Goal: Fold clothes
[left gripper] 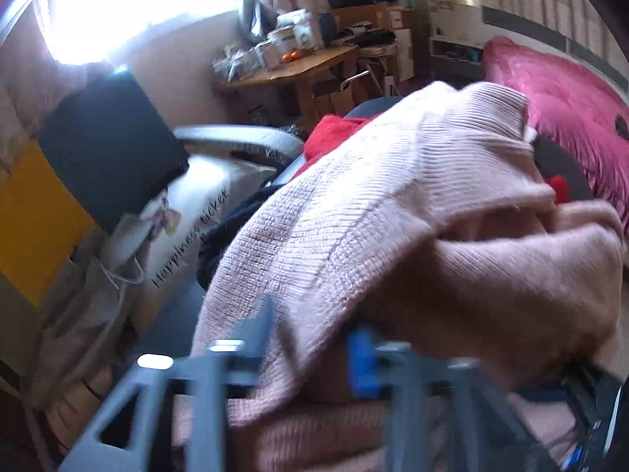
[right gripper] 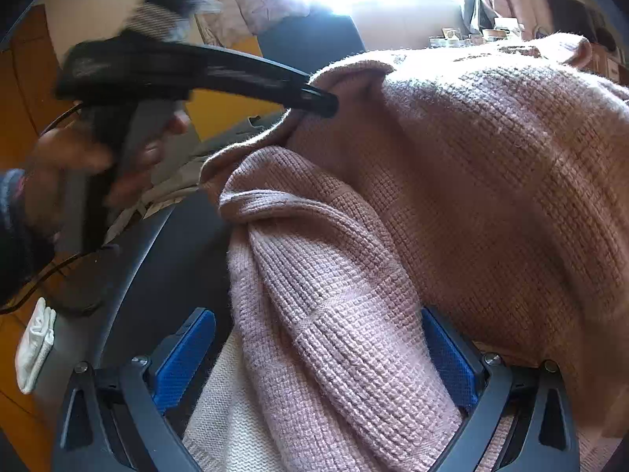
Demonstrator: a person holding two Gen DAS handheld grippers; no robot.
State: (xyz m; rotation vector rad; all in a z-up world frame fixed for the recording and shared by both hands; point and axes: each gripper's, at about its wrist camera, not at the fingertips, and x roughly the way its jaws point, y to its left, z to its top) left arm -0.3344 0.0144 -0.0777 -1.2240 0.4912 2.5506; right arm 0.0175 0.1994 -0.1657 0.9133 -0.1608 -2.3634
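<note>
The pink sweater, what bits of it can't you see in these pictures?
- Pink sweater: its whole shape; both wrist views cut it off at the edges.
- Left gripper: motion blur, and sweater folds cover its fingertips in the left wrist view.
- Cream knit: mostly hidden under the sweater between the open right gripper fingers.

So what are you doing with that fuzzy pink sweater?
A person is folding clothes with a gripper in each hand. The left gripper has pinched an edge of the pink knit sweater and holds it up. The right gripper is wide open, with a fold of the sweater hanging between its blue pads, not squeezed.
</note>
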